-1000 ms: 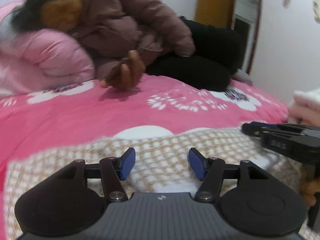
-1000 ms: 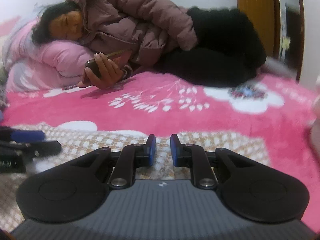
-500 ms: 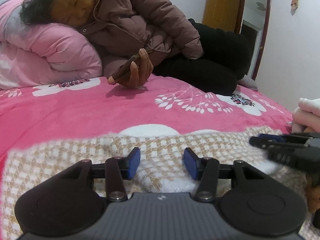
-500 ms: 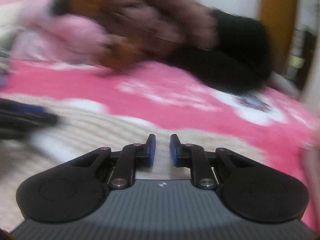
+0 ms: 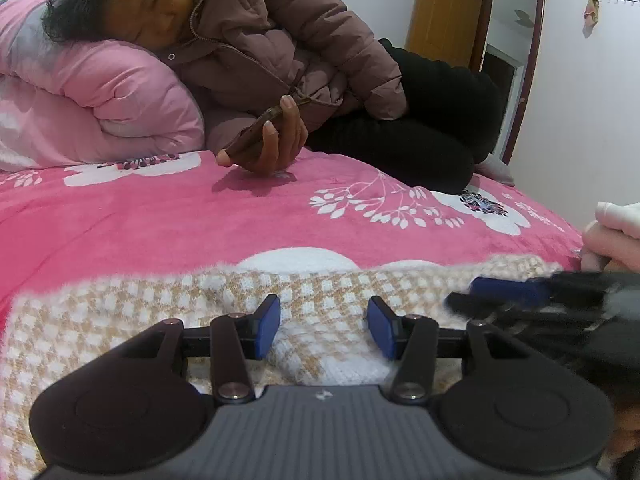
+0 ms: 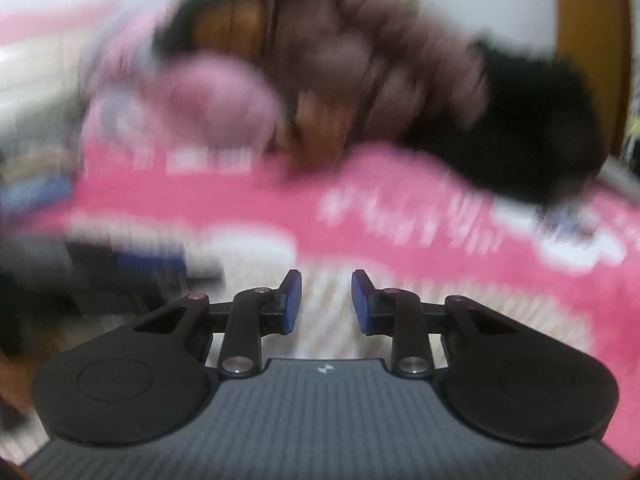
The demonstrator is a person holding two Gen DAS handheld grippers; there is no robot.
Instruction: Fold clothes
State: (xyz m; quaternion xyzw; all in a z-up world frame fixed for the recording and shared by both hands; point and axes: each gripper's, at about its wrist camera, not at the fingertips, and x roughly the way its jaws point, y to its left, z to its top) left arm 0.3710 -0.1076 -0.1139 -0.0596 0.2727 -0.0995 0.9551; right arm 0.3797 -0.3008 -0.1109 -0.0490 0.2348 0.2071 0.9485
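- While the left hand-held gripper (image 5: 323,328) hovers low over the bed (image 5: 168,220), its blue-padded fingers (image 5: 267,326) stand well apart with nothing between them.
- Directly under and ahead of those fingers lies the checked knit garment (image 5: 120,320), beige and white, spread flat on the near part of the pink blanket.
- A raised white fold of the garment sits between and just behind the two pads.
- From the right edge of the left wrist view, the right hand-held gripper (image 5: 516,294) reaches in over the garment's right side, blurred; its fingers point left.
- In the right wrist view, the right hand-held gripper (image 6: 326,304) shows its jaws parted to a middling gap, holding nothing, with the pale knit visible through the gap.
- That view is heavily smeared, so detail beyond the fingers is hard to read; a dark shape with blue at the left edge looks like the other gripper.
- At the far side of the bed a woman (image 5: 256,52) in a mauve puffer jacket lies on her side, head on a rolled pink quilt (image 5: 100,112), with a phone (image 5: 260,130) in her hand.
- A folded pale cloth (image 5: 616,232) rests at the bed's right edge, beside the garment's far right corner.
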